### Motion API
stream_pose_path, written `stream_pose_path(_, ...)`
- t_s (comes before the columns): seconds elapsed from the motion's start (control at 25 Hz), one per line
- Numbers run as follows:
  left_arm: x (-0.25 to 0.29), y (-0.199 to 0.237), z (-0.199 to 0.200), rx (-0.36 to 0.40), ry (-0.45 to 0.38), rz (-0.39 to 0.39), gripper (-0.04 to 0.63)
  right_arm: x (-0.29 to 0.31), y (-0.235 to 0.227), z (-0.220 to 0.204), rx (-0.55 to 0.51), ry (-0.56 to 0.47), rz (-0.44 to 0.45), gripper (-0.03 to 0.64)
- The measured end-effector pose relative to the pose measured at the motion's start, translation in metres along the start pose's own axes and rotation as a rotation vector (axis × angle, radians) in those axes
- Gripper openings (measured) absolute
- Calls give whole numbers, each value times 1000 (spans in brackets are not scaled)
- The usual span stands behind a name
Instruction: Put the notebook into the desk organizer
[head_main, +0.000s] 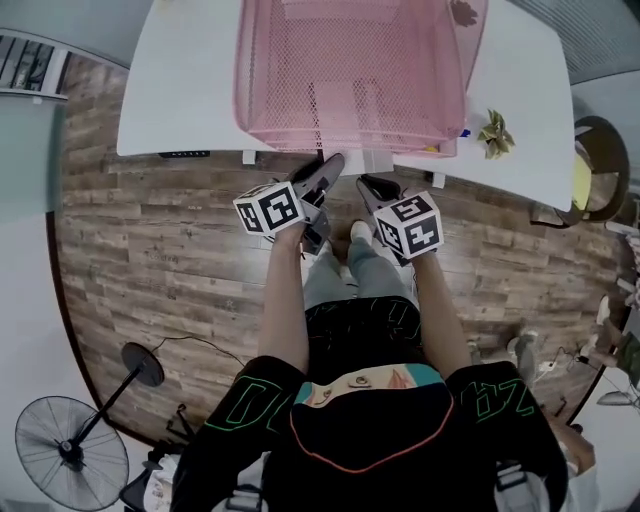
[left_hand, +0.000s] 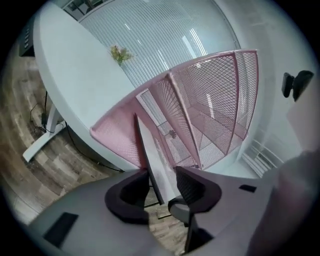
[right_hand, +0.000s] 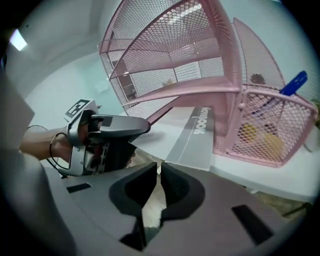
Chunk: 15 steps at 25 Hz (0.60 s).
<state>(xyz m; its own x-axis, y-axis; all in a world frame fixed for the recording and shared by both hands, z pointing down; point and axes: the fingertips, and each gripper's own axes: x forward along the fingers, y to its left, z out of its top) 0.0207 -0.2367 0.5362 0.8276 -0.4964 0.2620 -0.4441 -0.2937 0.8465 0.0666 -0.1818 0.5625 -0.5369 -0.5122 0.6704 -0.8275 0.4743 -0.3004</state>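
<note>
Notebook (right_hand: 195, 142) part-way into desk organizer (right_hand: 222, 65); right gripper (right_hand: 159, 169) pinches its outer corner; left gripper (left_hand: 162, 174) gapes loose round its edge; final push apparently remains.

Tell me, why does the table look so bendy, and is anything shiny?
Left gripper view: the wide lens bends the white table into a curve, and light streaks shine on the wall behind. Right gripper view: the pink organizer bows; corners go dark. Head view: sharp, floor curved.

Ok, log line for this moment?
notebook: partway into pink mesh desk organizer | left gripper: open, notebook edge between jaws | right gripper: shut on notebook corner
</note>
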Motion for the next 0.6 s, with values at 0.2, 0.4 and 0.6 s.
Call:
stream_pose_path(0.2,-19,10,-5,72,39,52,222,11,5,16,-5,-24,3,31)
stream_pose_path(0.4,-39,19,-19,98,127,74,224,21,18,25,-18,-24,22,31)
stream_pose_path(0.6,-42,10,-28,161,214,56,28,21,19,27,-6,-22,15,31)
